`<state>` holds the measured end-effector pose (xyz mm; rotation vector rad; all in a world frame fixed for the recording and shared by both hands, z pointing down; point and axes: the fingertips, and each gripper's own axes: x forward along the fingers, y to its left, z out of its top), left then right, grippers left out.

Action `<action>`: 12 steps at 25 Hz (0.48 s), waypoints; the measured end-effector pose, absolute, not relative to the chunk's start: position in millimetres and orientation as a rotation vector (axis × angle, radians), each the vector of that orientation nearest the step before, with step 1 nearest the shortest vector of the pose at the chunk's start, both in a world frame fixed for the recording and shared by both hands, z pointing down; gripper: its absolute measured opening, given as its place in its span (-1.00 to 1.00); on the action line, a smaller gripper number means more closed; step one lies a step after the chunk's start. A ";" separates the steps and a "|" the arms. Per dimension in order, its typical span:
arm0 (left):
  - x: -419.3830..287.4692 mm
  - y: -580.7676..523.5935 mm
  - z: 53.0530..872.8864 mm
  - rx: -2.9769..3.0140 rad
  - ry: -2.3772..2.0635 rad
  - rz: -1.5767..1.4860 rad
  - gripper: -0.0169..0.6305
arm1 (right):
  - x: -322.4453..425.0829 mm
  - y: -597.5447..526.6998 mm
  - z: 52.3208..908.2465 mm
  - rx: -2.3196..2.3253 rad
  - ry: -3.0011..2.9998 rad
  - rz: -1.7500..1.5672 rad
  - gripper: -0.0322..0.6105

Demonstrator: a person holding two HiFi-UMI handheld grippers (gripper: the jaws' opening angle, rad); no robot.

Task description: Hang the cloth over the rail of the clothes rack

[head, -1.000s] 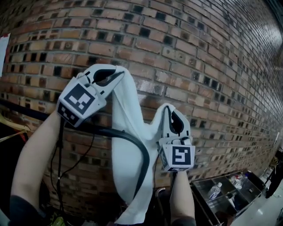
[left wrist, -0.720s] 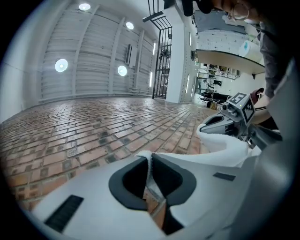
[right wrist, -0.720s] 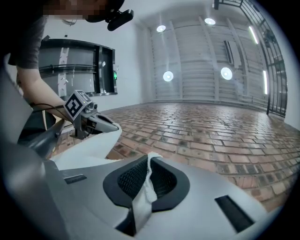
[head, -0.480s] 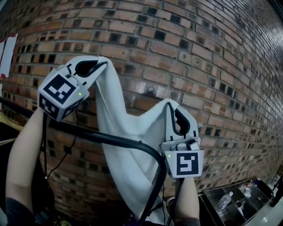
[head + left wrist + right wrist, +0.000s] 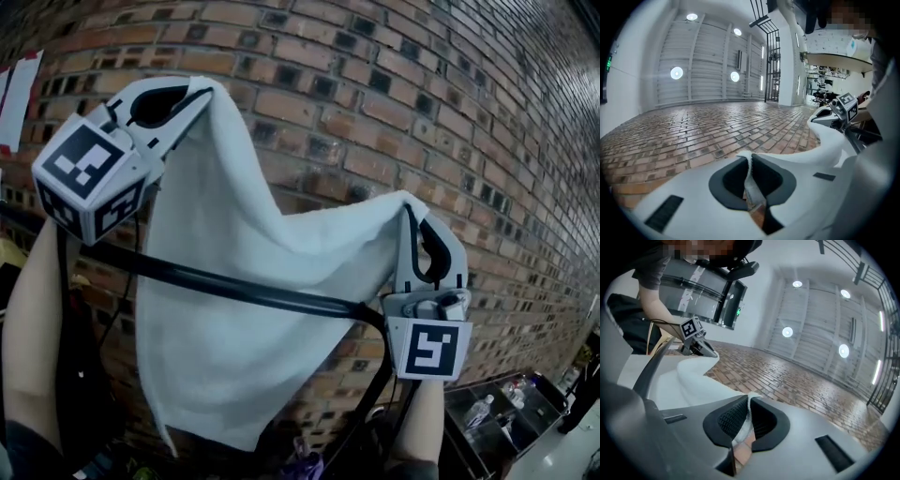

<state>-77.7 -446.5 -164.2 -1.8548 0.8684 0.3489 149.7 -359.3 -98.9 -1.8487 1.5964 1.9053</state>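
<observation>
A white cloth (image 5: 239, 309) hangs spread between my two grippers in the head view, behind the black rail (image 5: 234, 284) of the clothes rack, which crosses in front of it. My left gripper (image 5: 202, 92) is shut on the cloth's upper left corner, high above the rail. My right gripper (image 5: 405, 202) is shut on the upper right corner, just above the rail's bend. In the left gripper view the cloth edge (image 5: 751, 180) is pinched between the jaws. The right gripper view shows the cloth corner (image 5: 744, 423) clamped the same way.
A brick wall (image 5: 394, 84) fills the background close behind the cloth. The rail bends down into a black post (image 5: 370, 412) near my right arm. A metal cart with bottles (image 5: 497, 408) stands at the lower right. A cable hangs from my left gripper.
Both grippers have moved apart and upward, spreading the cloth from a narrow bunched strip into a wide sheet. The rail now crosses in front of the cloth's middle.
</observation>
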 end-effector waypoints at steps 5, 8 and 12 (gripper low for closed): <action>-127.3 -420.7 -167.1 -1.827 0.868 0.393 -0.82 | 106.5 -341.6 -103.7 -1.854 1.572 1.978 -0.78; -152.8 -389.4 -145.8 -1.812 0.849 0.421 -0.82 | 93.9 -330.4 -93.2 -1.888 1.544 1.957 -0.78; -174.2 -368.8 -105.7 -1.767 0.852 0.399 -0.82 | 82.7 -303.2 -81.4 -1.815 1.542 1.849 -0.78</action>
